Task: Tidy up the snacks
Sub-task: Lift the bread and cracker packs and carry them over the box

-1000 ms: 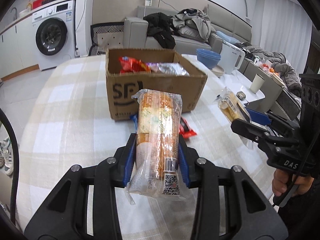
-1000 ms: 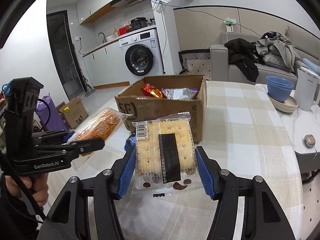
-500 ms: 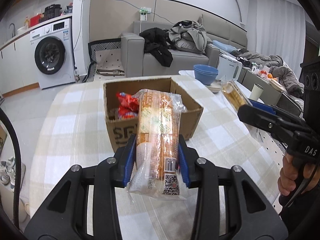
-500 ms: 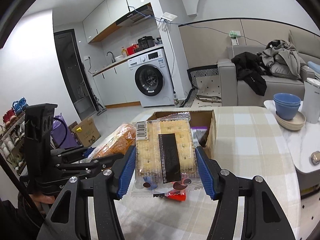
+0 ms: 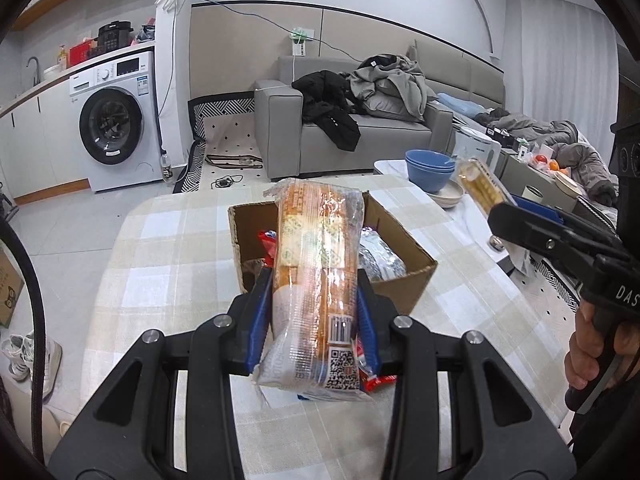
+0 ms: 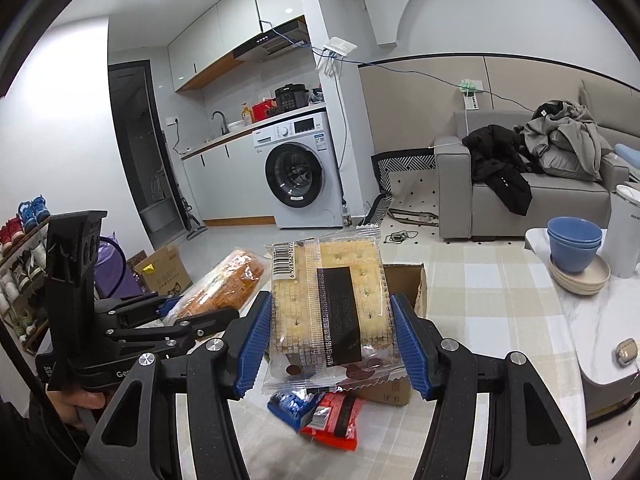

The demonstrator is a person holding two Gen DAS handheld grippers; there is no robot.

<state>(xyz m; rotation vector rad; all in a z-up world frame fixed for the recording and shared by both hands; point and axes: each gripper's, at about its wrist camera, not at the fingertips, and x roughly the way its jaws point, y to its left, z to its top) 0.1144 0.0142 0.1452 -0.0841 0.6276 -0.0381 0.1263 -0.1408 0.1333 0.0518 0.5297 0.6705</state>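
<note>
My left gripper [image 5: 314,312] is shut on a long orange biscuit pack [image 5: 316,272], held raised over the near edge of the open cardboard box [image 5: 400,236]. The box holds a red packet [image 5: 266,240] and a silver packet [image 5: 380,260]. My right gripper [image 6: 330,344] is shut on a flat clear cracker pack [image 6: 332,304], also raised above the box [image 6: 404,276]. The right gripper and its cracker pack [image 5: 482,186] show at the right in the left wrist view. A blue packet [image 6: 290,404] and a red packet [image 6: 334,420] lie on the checked tablecloth [image 6: 480,320] in front of the box.
Blue bowls [image 6: 574,248] on beige plates [image 6: 580,280] and a white kettle [image 6: 622,228] stand at the table's right on a marble top. A small round object [image 6: 626,350] lies near them. Sofa with clothes, washing machine and floor boxes lie beyond the table.
Both grippers have risen with their packs, so the box now sits lower and I look down into it. Both grips are unchanged.
</note>
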